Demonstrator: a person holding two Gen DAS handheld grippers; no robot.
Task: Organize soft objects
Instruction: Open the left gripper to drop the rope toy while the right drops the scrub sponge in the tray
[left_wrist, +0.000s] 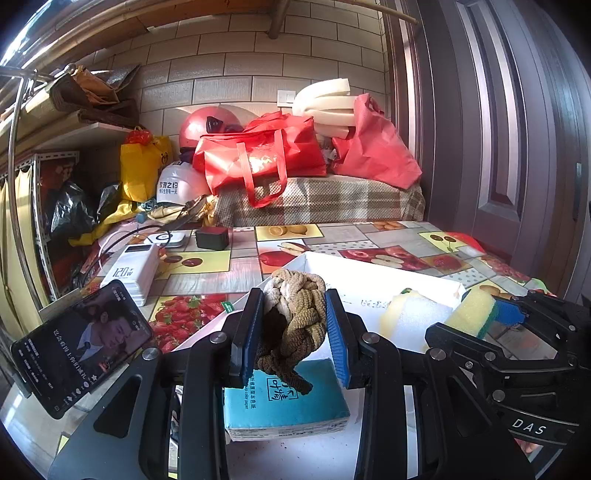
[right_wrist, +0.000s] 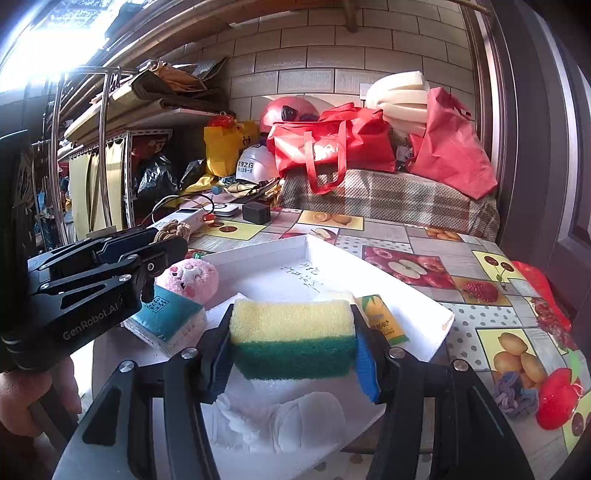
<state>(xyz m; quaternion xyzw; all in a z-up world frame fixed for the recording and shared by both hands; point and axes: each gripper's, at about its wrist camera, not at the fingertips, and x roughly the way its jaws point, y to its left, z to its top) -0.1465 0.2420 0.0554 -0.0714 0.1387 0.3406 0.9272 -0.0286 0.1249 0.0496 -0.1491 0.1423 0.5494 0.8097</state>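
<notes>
Tablecloth (right_wrist: 424, 236) printed with fruit fills the middle of both views, with red bags (right_wrist: 332, 144) piled upper centre. White tray (right_wrist: 413, 306) sits mid-frame on it, holding a teal tissue pack (left_wrist: 288, 402), a pink plush toy (right_wrist: 192, 277) and white foam pieces (right_wrist: 295, 421). Left gripper (left_wrist: 293, 328), lower centre of its view, is clamped on a knotted brown rope toy (left_wrist: 295, 314) above the tissue pack. Right gripper (right_wrist: 293, 354) squeezes a yellow-and-green sponge (right_wrist: 293, 338) over the tray's near part.
</notes>
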